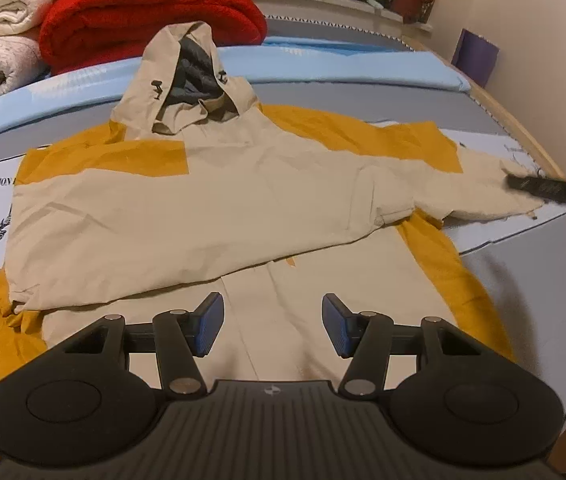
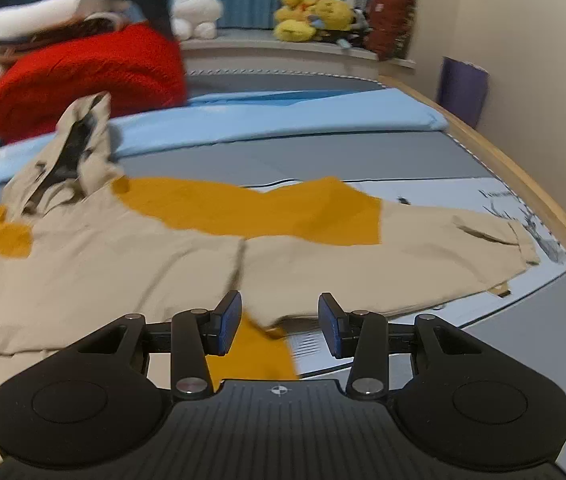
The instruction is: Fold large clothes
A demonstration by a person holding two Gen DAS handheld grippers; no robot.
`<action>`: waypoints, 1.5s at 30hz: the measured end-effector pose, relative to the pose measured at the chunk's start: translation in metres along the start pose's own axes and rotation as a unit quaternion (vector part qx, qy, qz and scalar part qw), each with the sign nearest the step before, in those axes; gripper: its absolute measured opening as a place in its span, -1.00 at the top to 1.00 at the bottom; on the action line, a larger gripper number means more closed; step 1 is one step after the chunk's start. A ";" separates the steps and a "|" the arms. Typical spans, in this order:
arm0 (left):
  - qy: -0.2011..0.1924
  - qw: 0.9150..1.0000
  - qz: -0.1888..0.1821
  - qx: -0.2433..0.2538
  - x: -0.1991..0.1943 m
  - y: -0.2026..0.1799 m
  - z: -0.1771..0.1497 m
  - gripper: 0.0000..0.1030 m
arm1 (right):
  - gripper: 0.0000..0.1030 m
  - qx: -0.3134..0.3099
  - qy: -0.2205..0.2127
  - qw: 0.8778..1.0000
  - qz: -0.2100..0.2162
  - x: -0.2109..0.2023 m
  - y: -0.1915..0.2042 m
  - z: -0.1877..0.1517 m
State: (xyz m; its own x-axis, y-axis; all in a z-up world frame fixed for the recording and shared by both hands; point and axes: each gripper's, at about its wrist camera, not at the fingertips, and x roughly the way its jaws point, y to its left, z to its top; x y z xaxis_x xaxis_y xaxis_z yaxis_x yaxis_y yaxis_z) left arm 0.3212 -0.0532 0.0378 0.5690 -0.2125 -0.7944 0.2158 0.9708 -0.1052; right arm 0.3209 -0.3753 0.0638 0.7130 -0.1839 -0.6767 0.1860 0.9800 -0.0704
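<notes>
Jacket [image 1: 211, 208] lies flat mid-bed, one sleeve folded across, other sleeve [image 2: 443, 248] reaching the bed's right edge. Both your grippers [image 1: 273, 326] [image 2: 279, 322] hover empty, half-spread. Grab that cuff, fold it straight across.

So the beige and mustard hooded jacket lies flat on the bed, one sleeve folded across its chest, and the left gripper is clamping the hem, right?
Not quite: the left gripper is open above the jacket, holding nothing, as the left wrist view shows.
</notes>
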 end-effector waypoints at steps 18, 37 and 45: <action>0.019 1.000 0.011 -0.022 0.024 0.027 0.015 -0.16 | 0.28 0.266 0.002 0.962 -0.061 0.107 -0.227 -0.022; 0.039 0.998 0.039 -0.019 0.048 0.048 0.012 -0.16 | 0.29 0.370 -0.022 0.925 -0.079 0.208 -0.296 -0.021; 0.028 0.998 0.041 -0.039 0.038 0.064 0.019 -0.16 | 0.95 0.348 -0.074 0.921 -0.157 0.190 -0.273 0.017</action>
State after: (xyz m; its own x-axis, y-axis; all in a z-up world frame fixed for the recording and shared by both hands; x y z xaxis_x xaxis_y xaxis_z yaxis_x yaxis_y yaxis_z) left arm 0.3720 -0.0013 0.0125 0.5367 -0.1283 -0.8340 0.1077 0.9907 -0.0831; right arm 0.4170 -0.6789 -0.0329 0.6242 -0.5094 -0.5924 0.7512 0.5996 0.2759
